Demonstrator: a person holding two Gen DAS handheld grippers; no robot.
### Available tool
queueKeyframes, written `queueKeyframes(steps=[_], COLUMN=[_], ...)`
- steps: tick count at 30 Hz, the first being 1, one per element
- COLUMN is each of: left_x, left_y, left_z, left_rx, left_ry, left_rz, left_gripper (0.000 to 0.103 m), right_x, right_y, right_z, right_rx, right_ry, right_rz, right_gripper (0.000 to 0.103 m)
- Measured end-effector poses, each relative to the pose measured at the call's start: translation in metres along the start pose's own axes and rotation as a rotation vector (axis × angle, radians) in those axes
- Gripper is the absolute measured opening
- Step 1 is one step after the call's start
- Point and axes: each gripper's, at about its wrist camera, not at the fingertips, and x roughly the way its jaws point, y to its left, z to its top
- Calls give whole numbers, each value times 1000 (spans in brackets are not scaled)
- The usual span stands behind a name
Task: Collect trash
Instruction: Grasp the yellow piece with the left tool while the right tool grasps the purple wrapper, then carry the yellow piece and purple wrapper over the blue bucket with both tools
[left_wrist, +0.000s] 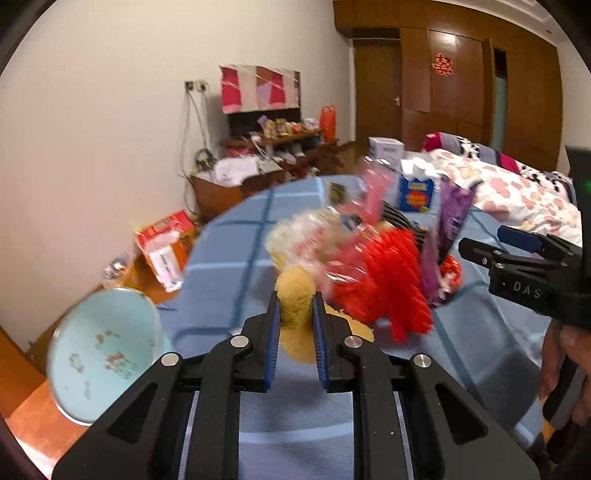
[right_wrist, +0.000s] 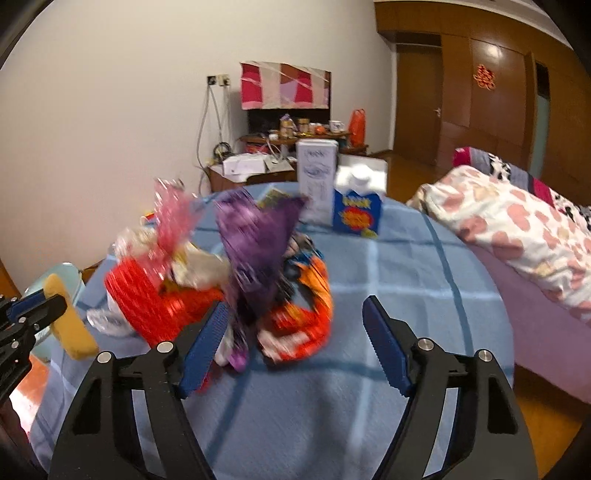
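**Peel in hand, pile still waiting**

My left gripper (left_wrist: 295, 321) is clamped on a yellow-brown scrap (left_wrist: 294, 301), lifted clear of the blue checked tablecloth (left_wrist: 229, 266). My right gripper (right_wrist: 293, 343) stands wide and empty, its left pad beside the purple wrapper (right_wrist: 258, 240). The rest of the trash, a red wrapper (right_wrist: 147, 299) and an orange packet (right_wrist: 314, 295), lies heaped just ahead of both tools. I judge one pickup done; next the scrap needs a bin, though I see none. A pale blue dish (left_wrist: 103, 350) sits low to the left tool's left.

The table (right_wrist: 406, 280) has a blue checked cloth. On it lie a pile of wrappers (right_wrist: 229, 280), a blue carton (right_wrist: 356, 214) and a white box (right_wrist: 317, 181).
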Motion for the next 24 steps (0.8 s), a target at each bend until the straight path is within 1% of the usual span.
queueKeyframes(steps=[2,3,4,5,6,7,13,18,24], left_x=[-1,-1,-1,-1,-2,-2,-4,-10,-18], left_y=[7,10,15,18,22,27,47,62,87], left_z=[4,6,7,8,9,11,14,17,20], left_rx=[-8,-9,-10,-11,-12,-13,-23,-19,-29], left_ry=[-6,-6,-8,-9,-10,-12,-8,-17,-20], left_rz=[26,34,47,57,67,78,151,191,240], left_gripper=[16,16,16,16,16,16,17,17,17], right_x=[8,12,19,23,27,29,21,7,-12], right_y=[5,6,5,5,4,3,9,18,35], right_z=[7,8,10,11,12,13,18,31,54], right_rx=[-9,-10,-4,4,11,11,-11,-50,-98], right_ry=[1,8,21,32,44,52,29,-7,-57], right_rz=[1,1,9,21,37,49,38,14,15], right_gripper=[68,63,51,43,26,20,17,16,16])
